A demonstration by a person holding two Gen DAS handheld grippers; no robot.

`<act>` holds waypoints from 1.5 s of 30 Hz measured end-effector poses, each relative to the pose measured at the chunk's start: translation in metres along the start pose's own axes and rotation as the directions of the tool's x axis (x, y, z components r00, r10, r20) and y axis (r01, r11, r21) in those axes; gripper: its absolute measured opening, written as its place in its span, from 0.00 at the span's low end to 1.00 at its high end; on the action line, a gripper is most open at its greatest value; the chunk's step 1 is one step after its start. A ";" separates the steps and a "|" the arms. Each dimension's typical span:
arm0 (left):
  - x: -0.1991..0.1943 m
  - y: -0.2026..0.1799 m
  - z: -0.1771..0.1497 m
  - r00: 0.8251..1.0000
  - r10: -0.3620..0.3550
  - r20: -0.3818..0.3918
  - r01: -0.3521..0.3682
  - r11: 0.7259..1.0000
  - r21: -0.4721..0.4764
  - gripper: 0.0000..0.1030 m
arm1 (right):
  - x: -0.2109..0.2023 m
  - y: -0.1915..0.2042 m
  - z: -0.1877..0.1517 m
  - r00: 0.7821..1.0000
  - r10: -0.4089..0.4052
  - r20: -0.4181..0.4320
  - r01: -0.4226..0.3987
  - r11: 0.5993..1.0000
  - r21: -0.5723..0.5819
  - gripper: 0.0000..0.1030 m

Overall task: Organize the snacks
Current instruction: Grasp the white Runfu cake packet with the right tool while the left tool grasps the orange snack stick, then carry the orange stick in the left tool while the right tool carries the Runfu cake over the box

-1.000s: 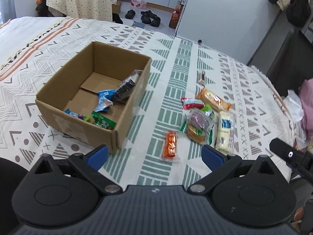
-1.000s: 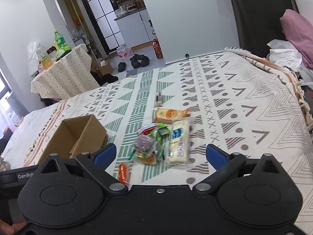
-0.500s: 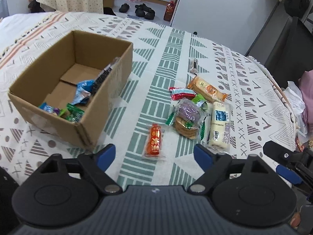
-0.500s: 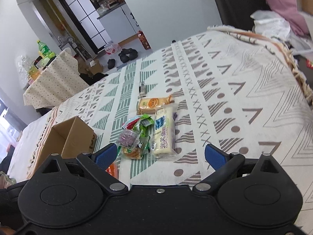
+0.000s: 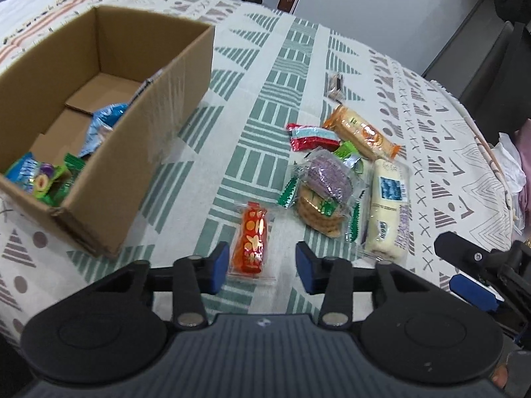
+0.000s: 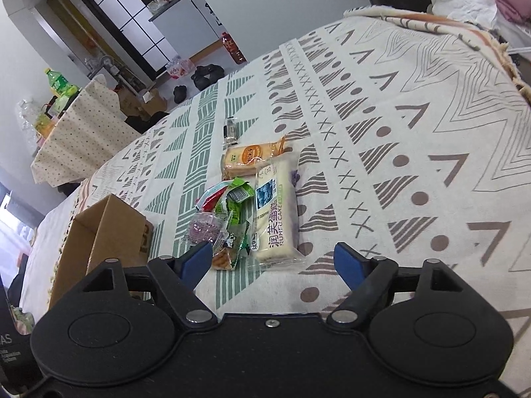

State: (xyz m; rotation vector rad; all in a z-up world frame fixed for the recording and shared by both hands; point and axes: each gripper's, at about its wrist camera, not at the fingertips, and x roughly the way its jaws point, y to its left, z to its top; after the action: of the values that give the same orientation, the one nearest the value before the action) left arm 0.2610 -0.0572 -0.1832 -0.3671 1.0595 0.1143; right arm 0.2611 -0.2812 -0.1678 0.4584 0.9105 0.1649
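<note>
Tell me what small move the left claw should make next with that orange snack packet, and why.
Probably ease a little lower and finish closing. The left claw has just been closing, and the orange snack packet lies flat on the cloth between its blue pads, which do not seem to press on it yet. The cardboard box sits just left for the drop.

The cardboard box (image 5: 109, 152) is cut by the left edge, its near wall hiding some wrappers.

brown cardboard box (image 5: 172, 76); white cloth (image 5: 252, 109) with green and grey triangles; orange-red spotted packet (image 5: 252, 238); blue fingertips (image 5: 219, 265).
</note>
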 end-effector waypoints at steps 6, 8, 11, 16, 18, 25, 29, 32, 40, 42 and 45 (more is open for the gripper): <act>0.019 0.004 0.006 0.999 0.013 -0.032 -0.014 1.000 -0.011 0.27 | 0.028 0.004 0.006 0.999 -0.036 -0.020 0.036 0.999 -0.016 0.73; 0.024 0.005 0.007 0.999 0.020 -0.043 -0.021 1.000 -0.010 0.24 | 0.036 0.006 0.008 0.999 -0.039 -0.021 0.038 0.999 -0.030 0.73; 0.029 0.005 0.007 0.998 0.028 -0.050 -0.028 1.000 -0.012 0.24 | 0.048 0.009 0.010 0.998 -0.049 -0.033 0.048 0.998 -0.048 0.73; 0.030 0.004 0.007 0.999 0.037 -0.039 -0.037 0.999 -0.007 0.21 | 0.062 0.008 0.008 0.996 -0.066 -0.051 0.063 0.996 -0.060 0.68; 0.028 0.003 0.007 0.998 0.039 -0.039 -0.039 0.999 -0.006 0.19 | 0.068 0.007 0.007 0.995 -0.072 -0.068 0.068 0.996 -0.061 0.57; 0.015 0.002 0.004 0.999 0.043 -0.028 -0.043 0.999 -0.009 0.18 | 0.063 0.002 0.002 0.994 -0.017 -0.111 0.014 0.999 -0.031 0.32; 0.006 -0.001 -0.002 0.999 0.035 -0.016 -0.035 0.999 -0.009 0.18 | 0.053 -0.004 -0.007 0.992 -0.003 -0.125 0.003 1.000 0.004 0.31; 0.002 -0.001 -0.006 0.999 0.025 -0.033 -0.026 0.999 -0.030 0.18 | 0.044 -0.006 -0.014 0.991 -0.006 -0.134 0.008 1.000 0.017 0.31; -0.015 -0.002 -0.009 1.000 0.029 -0.010 -0.030 0.999 -0.015 0.18 | 0.032 -0.013 -0.025 0.986 -0.011 -0.169 0.023 0.997 0.068 0.42; -0.018 -0.001 -0.007 1.000 0.026 -0.007 -0.026 0.999 -0.019 0.18 | 0.033 -0.010 -0.023 0.987 -0.022 -0.159 0.031 0.998 0.060 0.51; -0.020 0.003 -0.003 1.000 0.026 -0.005 -0.026 0.999 -0.031 0.18 | 0.036 -0.005 -0.020 0.990 -0.033 -0.140 0.038 0.999 0.031 0.56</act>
State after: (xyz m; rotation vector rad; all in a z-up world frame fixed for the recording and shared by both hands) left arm 0.2476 -0.0542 -0.1680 -0.3820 1.0681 0.1532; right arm 0.2668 -0.2678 -0.2060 0.4656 1.0593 0.1506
